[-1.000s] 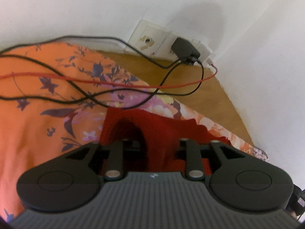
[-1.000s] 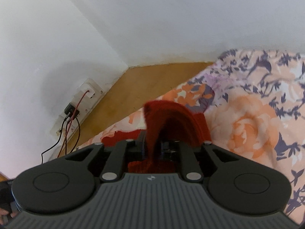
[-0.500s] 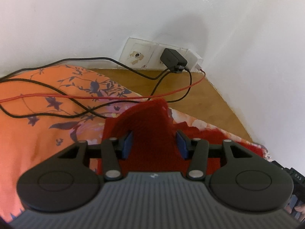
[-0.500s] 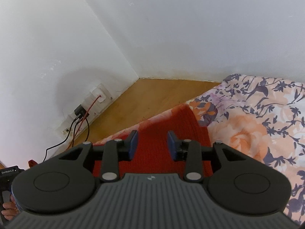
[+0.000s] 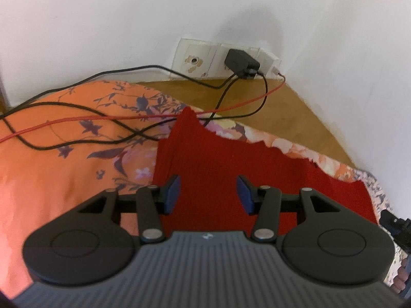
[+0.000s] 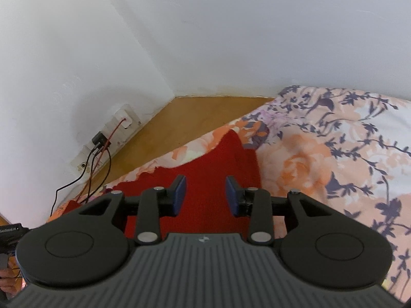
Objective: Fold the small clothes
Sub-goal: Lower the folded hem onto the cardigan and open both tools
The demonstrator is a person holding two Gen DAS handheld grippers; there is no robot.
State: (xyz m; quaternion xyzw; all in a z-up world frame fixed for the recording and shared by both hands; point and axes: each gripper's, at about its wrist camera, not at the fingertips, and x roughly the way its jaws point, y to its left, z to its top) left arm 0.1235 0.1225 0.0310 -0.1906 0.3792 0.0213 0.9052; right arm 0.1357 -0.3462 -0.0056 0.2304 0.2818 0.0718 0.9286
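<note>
A red knitted garment (image 5: pixel 231 169) lies spread on the floral bedsheet (image 5: pixel 56 154), its far edge jagged near the mattress edge. My left gripper (image 5: pixel 208 194) hovers over its left part, open, blue pads apart with nothing between them. In the right wrist view the same red garment (image 6: pixel 218 169) lies under my right gripper (image 6: pixel 205 195), which is also open and holds nothing. One corner of the cloth points away toward the wall in each view.
Black and red cables (image 5: pixel 108 120) run across the sheet to a charger (image 5: pixel 241 63) in a wall socket. A wooden floor strip (image 6: pixel 179 125) separates the bed from white walls. A person's hand (image 6: pixel 7 274) with the other gripper shows at the lower left.
Both grippers were shut on bunched red cloth a second ago; they have since opened and let it go, and the garment now lies flat on the sheet.
</note>
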